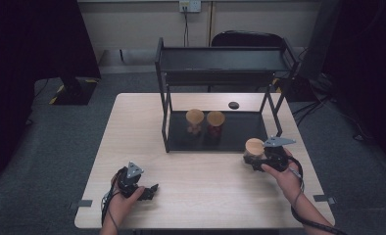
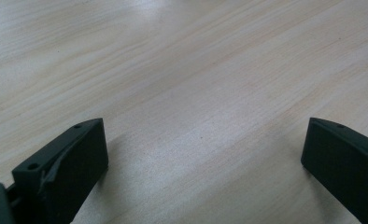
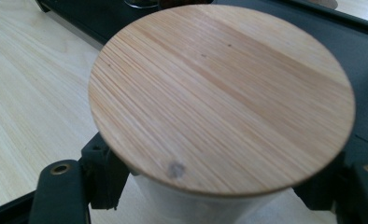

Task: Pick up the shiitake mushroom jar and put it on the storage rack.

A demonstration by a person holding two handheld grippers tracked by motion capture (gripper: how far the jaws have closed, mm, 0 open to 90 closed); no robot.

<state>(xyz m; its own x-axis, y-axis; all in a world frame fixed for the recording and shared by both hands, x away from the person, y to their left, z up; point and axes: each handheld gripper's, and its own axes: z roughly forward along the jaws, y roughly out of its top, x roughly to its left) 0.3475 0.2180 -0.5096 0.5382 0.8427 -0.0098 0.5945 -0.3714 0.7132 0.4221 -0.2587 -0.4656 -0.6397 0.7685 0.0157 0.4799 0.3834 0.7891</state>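
The left gripper [image 1: 149, 191] rests low on the near left of the table [image 1: 205, 196], jaws spread wide with nothing between them. The right gripper [image 1: 253, 160] is clamped on a jar with a bamboo lid [image 1: 254, 146], by the front right corner of the black rack [image 1: 220, 63]. Two more lidded jars [image 1: 205, 118], contents dark and unclear, stand on the rack's bottom tray.

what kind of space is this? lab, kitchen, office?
Most likely a lab or office room set up for recording, not a kitchen: grey carpet floor, a lone wooden table bearing a black two-tier rack with lidded jars, and a wall socket with cable.
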